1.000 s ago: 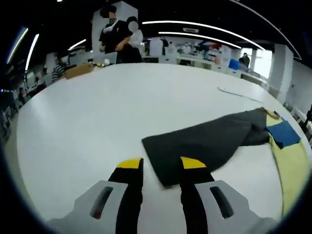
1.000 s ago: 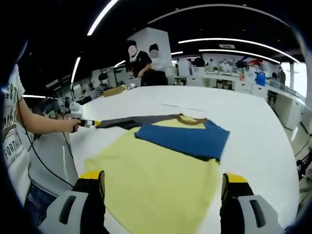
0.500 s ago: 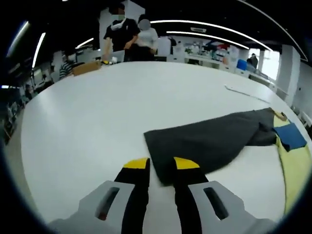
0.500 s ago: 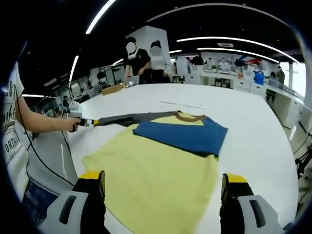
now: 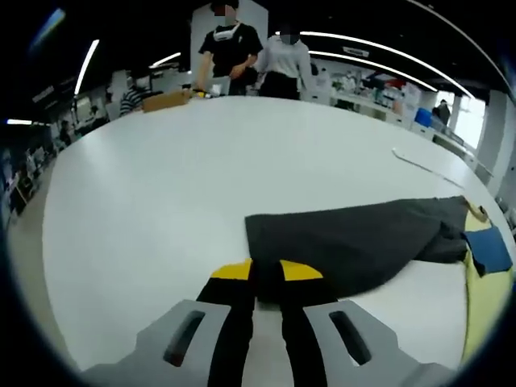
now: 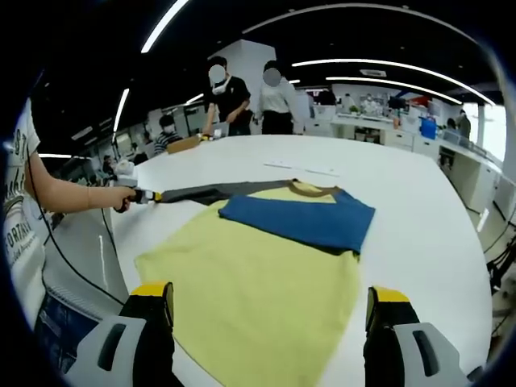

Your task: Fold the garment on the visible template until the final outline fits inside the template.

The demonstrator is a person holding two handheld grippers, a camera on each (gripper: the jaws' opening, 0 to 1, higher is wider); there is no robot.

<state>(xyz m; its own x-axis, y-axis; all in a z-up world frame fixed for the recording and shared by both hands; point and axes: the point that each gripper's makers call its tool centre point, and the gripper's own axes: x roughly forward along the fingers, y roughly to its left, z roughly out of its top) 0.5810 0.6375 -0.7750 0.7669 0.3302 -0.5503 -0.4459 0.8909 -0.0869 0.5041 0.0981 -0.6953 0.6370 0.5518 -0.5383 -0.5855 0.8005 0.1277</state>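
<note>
- Lying flat on a white table (image 6: 419, 226), a yellow shirt (image 6: 258, 298) fills the lower centre of the right gripper view, its blue sleeve (image 6: 302, 219) folded across the chest.
- Its dark grey sleeve (image 5: 355, 242) stretches across the right centre of the left gripper view.
- Left gripper (image 5: 266, 272), bottom centre, has its jaws together, clamped on the cuff.
- Right gripper (image 6: 270, 302) hangs above the hem, jaws wide apart.
- Two people (image 5: 256, 60) stand at the far edge.
</note>
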